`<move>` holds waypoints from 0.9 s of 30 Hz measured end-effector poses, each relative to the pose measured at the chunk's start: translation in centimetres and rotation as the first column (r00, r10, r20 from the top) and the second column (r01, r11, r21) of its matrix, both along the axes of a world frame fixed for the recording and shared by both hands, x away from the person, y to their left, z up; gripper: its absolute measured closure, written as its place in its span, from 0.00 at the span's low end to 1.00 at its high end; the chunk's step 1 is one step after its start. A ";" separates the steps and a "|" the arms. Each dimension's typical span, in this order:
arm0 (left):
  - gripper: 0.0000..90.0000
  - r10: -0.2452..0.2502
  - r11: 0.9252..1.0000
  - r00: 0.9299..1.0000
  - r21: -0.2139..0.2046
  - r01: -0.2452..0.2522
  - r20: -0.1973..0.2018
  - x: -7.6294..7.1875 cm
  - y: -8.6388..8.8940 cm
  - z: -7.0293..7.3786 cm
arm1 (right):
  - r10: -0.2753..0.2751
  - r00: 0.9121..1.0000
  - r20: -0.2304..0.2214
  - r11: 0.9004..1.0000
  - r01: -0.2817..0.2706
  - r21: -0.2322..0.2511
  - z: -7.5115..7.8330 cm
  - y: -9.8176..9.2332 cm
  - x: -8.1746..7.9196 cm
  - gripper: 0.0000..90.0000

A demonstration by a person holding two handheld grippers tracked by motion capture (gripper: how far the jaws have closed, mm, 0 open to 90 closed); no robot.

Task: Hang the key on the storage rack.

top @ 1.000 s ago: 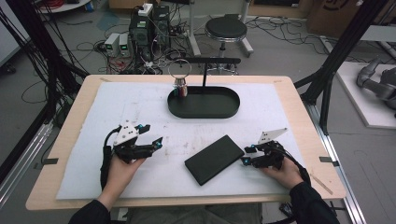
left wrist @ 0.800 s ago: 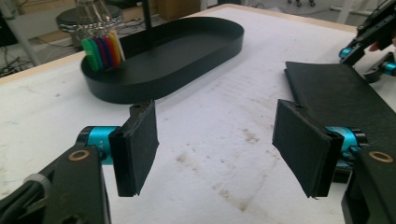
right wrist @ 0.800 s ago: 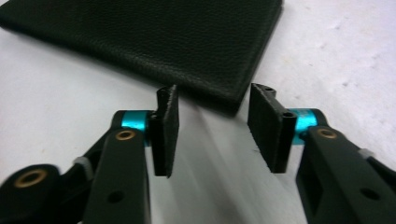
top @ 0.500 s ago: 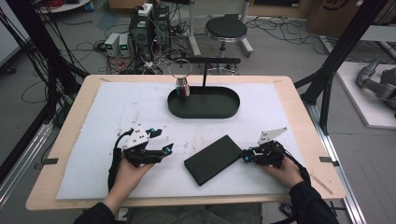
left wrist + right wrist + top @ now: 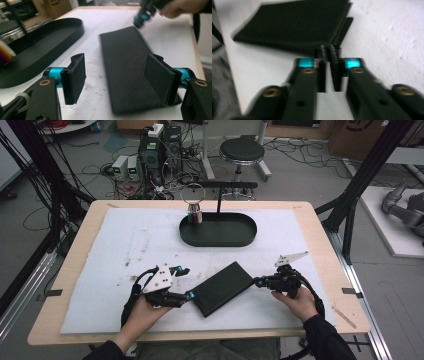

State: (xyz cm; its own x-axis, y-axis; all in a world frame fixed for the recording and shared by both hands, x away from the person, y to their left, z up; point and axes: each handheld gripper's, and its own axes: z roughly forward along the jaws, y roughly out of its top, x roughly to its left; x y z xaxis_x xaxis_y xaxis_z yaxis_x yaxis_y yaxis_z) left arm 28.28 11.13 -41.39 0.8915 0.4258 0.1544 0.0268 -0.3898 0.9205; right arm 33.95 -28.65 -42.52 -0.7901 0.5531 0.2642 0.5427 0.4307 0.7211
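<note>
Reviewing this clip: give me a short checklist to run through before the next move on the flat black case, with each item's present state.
1. Left gripper jaws open: ok.
2. Black case between the left jaws: not ok; one jaw is over its near end, the other beside it.
3. Right gripper shut at the case's far edge: ok.
4. Right gripper actually pinching that edge: cannot tell, blurred.
5. Case flat on the white mat: ok.
6. Case apart from the black tray: ok.
</note>
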 end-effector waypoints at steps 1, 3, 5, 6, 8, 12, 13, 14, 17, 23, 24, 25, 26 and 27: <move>0.38 -0.014 1.000 1.000 0.023 0.014 0.009 -0.2 -0.3 -0.1 | -0.021 1.000 -0.015 0.999 0.022 0.040 0.3 0.0 0.0 1.00; 0.39 -0.047 0.997 0.999 0.055 0.046 0.004 -0.4 -0.6 -0.4 | -0.032 0.999 -0.021 0.998 0.033 0.055 0.5 0.2 0.0 1.00; 0.40 -0.067 0.995 0.998 0.074 0.067 0.003 -0.6 -0.8 -0.6 | -0.001 1.000 0.007 1.000 0.001 0.019 0.3 0.7 -0.1 1.00; 0.40 -0.076 0.994 0.997 0.079 0.076 0.000 -0.6 -0.9 -0.7 | 0.023 0.999 0.036 1.000 -0.023 -0.005 0.3 1.0 -0.2 1.00; 0.40 -0.080 0.993 0.997 0.084 0.079 -0.001 -0.7 -0.9 -0.7 | 0.075 0.990 0.118 0.996 -0.069 -0.051 0.4 1.3 -0.7 0.94; 0.39 -0.064 0.996 0.998 0.064 0.065 -0.011 -0.6 -0.6 -0.7 | 0.128 0.978 0.163 0.985 -0.106 -0.136 0.0 1.9 -1.0 0.63; 0.39 -0.058 0.996 0.998 0.061 0.059 -0.014 -0.5 -0.5 -0.7 | 0.128 0.978 0.163 0.985 -0.106 -0.136 0.0 1.9 -1.0 0.63; 0.39 -0.053 0.997 0.998 0.053 0.054 -0.018 -0.5 -0.3 -0.7 | 0.145 0.974 0.173 0.981 -0.119 -0.153 -0.2 2.1 -1.0 0.58; 0.39 -0.037 0.999 0.999 0.035 0.038 -0.025 -0.3 0.0 -0.6 | 0.218 0.945 0.242 0.962 -0.167 -0.214 -0.4 2.9 -1.4 0.51; 0.39 -0.028 0.999 0.999 0.015 0.028 -0.034 -0.2 0.3 -0.6 | 0.305 0.886 0.350 0.924 -0.185 -0.336 -1.0 4.2 -1.6 0.48; 0.39 -0.029 0.999 0.999 0.015 0.030 -0.035 -0.2 0.3 -0.6 | 0.289 0.885 0.366 0.924 -0.158 -0.347 -1.0 4.3 -1.5 0.46; 0.39 -0.030 0.999 0.999 0.015 0.030 -0.036 -0.2 0.3 -0.6 | 0.283 0.886 0.368 0.927 -0.154 -0.342 -1.1 4.2 -1.2 0.46; 0.39 -0.030 0.999 0.999 0.015 0.030 -0.038 -0.2 0.2 -0.6 | 0.287 0.888 0.359 0.926 -0.161 -0.341 -1.2 4.2 -1.0 0.46; 0.39 -0.030 0.999 0.999 0.015 0.031 -0.038 -0.3 0.2 -0.7 | 0.294 0.887 0.356 0.923 -0.168 -0.345 -1.3 4.3 -1.0 0.45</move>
State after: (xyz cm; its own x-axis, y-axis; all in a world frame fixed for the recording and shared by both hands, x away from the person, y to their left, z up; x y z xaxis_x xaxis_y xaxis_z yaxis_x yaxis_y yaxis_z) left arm 28.03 11.35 -42.04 0.9094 0.3962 0.1264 0.0495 -0.4049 0.9130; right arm 32.99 -24.39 -43.83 -0.9073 0.3431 -0.2429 0.0983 0.7349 0.6710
